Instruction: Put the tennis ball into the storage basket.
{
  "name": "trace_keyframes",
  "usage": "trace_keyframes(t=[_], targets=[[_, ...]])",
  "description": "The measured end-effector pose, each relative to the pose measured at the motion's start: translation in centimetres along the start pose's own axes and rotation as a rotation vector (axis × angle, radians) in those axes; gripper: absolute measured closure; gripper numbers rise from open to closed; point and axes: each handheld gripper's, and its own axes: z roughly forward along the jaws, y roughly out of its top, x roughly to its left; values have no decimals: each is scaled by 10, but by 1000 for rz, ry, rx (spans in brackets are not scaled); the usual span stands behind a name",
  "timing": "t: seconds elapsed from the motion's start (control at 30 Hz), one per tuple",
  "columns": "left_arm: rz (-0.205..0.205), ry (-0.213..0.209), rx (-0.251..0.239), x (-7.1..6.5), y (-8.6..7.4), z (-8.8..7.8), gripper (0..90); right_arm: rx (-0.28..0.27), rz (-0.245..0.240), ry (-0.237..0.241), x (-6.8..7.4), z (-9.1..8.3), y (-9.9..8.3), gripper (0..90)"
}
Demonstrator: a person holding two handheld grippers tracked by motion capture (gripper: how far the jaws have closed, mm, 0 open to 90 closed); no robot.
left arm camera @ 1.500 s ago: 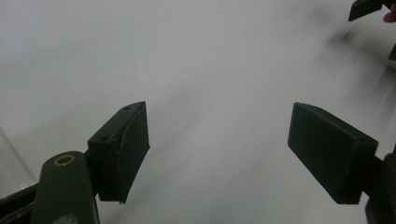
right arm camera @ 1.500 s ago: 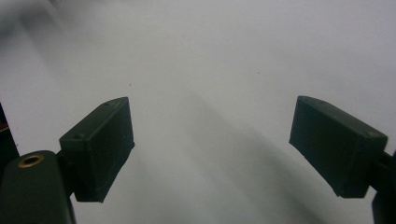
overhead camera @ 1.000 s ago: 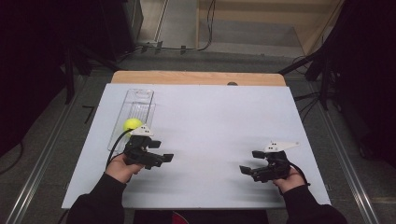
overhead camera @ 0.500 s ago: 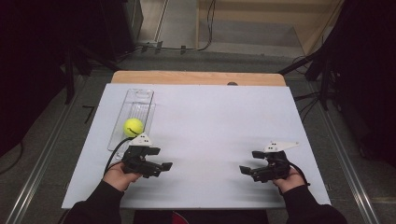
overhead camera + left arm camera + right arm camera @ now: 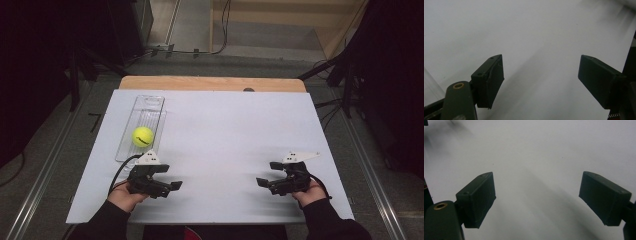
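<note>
Now the left tool (image 5: 172, 185) hangs low over the desk (image 5: 225, 130), jaws apart and empty; the right tool (image 5: 264, 183) is likewise open and empty. Just beyond the left tool and slightly to its left, the yellow ball (image 5: 142, 136) sits in a clear tray (image 5: 145, 105), whose long axis runs away from the person. Compared with a second ago, the left tool has drawn back from the ball, while the right tool has held its place.

Bright table (image 5: 225, 130), dark surroundings; gripper views soft, perhaps motion-blurred.
</note>
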Motion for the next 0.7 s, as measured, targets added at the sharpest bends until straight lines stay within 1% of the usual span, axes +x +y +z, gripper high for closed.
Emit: trace_keyframes(t=[0.13,0.3,0.5,0.7], targets=[[-3,5,-7,-1,-3,-1,214,1,-1,0,0,0,0,119],[5,16,5,-1,-7,-3,214,3,-3,0,0,0,0,119],[-6,21,-11,1,-10,-5,214,5,1,-1,-1,1,0,119],[-11,23,-11,1,-10,-5,214,5,0,-1,-1,1,0,119]])
